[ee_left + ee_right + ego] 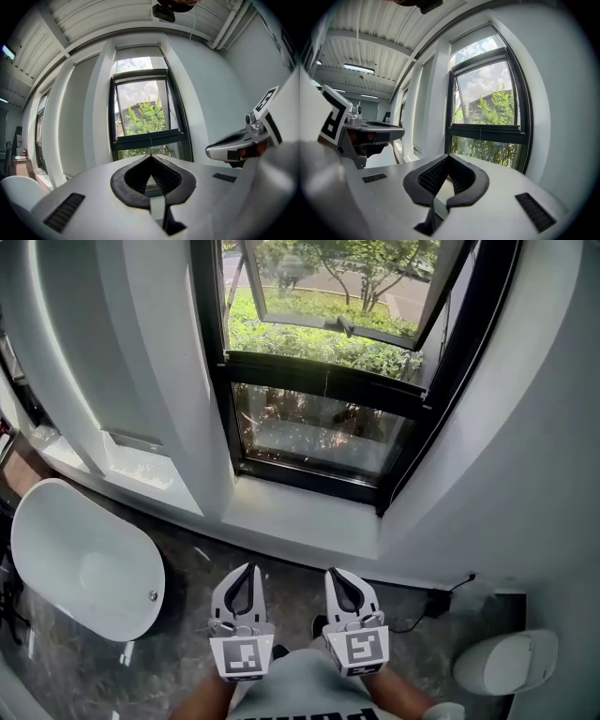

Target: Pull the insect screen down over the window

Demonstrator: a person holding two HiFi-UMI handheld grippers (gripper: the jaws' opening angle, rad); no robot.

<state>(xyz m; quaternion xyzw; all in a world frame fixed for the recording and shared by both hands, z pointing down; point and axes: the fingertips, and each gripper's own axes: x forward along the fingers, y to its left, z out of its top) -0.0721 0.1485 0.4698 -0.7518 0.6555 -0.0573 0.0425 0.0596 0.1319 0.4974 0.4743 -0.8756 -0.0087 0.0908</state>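
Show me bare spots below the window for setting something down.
The white window sill, under the black window frame, is bare along its length. The grey stone floor between the white oval bathtub and the sill is free. Crowded lower right: black cable, white toilet.

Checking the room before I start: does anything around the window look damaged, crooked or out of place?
Nothing looks broken or crooked. On the window, the upper pane is swung open outward; the lower pane looks dusty and smudged.
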